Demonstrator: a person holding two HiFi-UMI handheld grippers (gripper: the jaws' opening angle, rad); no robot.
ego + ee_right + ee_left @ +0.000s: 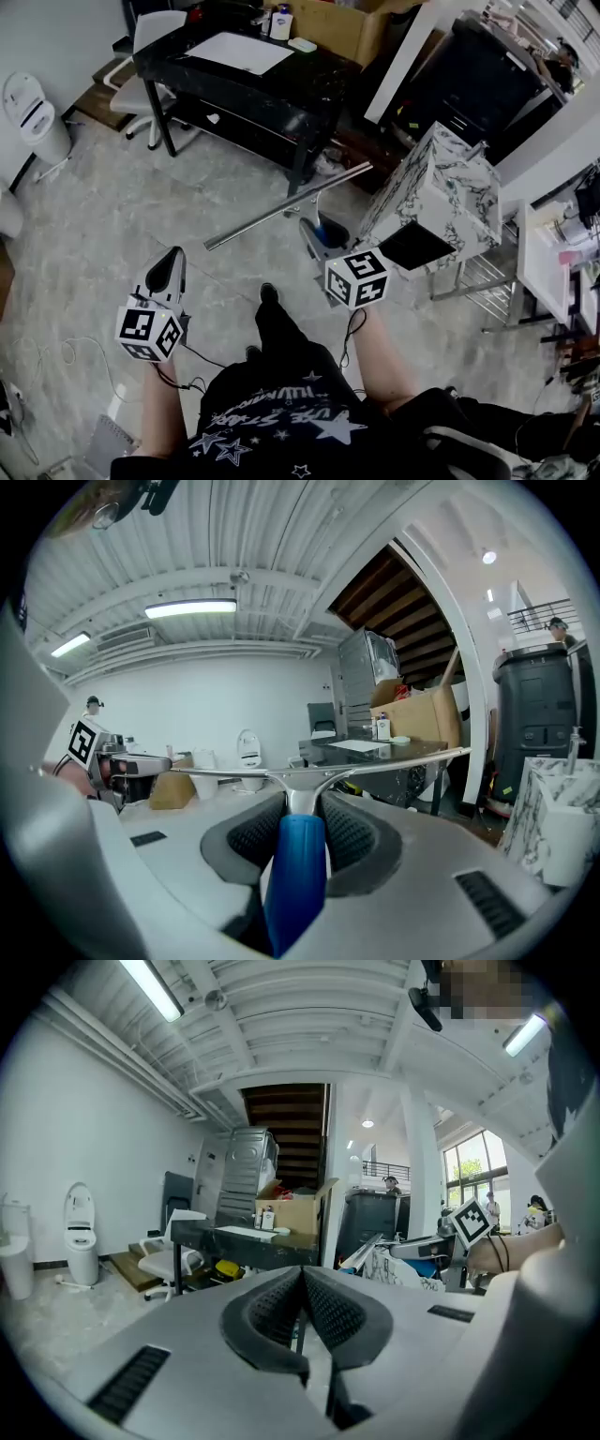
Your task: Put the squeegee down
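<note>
Tiled floor (112, 216) — right gripper (302, 810) clamps squeegee (294, 878); left gripper (303, 1283) — jaws together.

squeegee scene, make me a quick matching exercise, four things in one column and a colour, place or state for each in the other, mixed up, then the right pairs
Column one:
1. squeegee handle
2. left hand-held gripper
3. right hand-held gripper
4. white sheet

Column two:
A. lies on the black desk
B. shut on the squeegee
C. blue
D. shut, with nothing between its jaws

Pairs: 1-C, 2-D, 3-B, 4-A
</note>
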